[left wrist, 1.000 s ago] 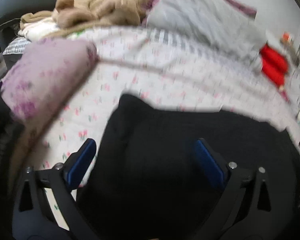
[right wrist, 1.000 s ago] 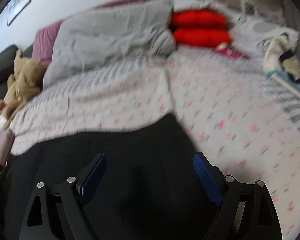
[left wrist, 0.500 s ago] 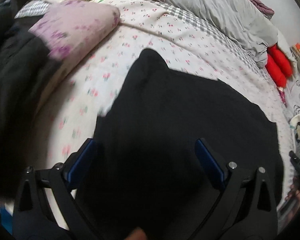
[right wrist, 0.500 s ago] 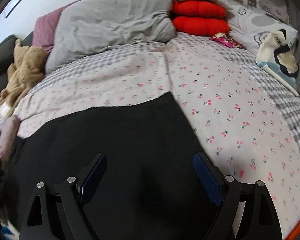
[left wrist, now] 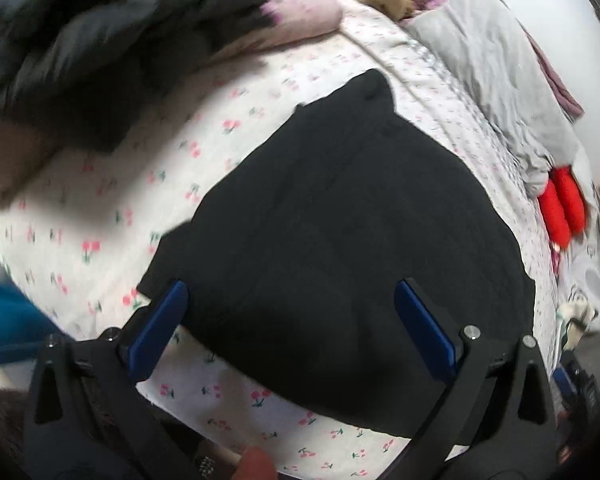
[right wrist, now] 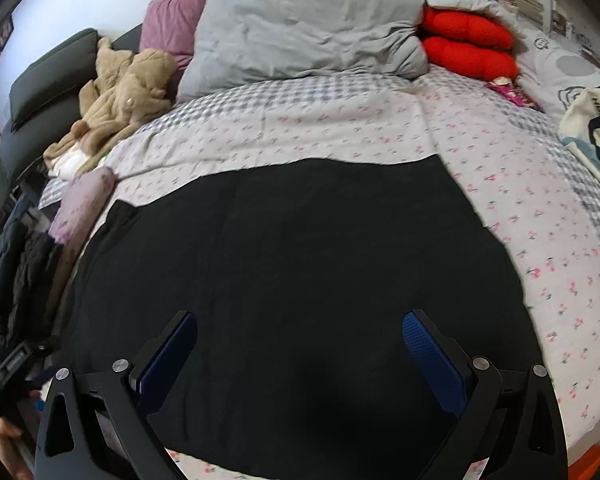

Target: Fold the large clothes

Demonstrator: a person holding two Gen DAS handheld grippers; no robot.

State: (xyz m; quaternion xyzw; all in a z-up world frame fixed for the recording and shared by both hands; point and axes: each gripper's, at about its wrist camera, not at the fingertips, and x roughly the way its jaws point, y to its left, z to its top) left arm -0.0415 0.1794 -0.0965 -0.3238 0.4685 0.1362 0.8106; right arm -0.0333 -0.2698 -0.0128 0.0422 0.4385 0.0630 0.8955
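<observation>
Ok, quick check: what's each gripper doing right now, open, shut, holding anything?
Left gripper: open, empty, above the black garment.
Right gripper: open, jaws just widened, nothing between them.

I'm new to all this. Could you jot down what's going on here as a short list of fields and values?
Setting: bed with cherry-print sheet
Garment: black garment spread flat on the sheet
Left gripper: open, above the garment's near edge, holding nothing
Right gripper: jaws just opened wider, nothing between them
Behind: grey pillow, red cushions, tan clothes pile
</observation>
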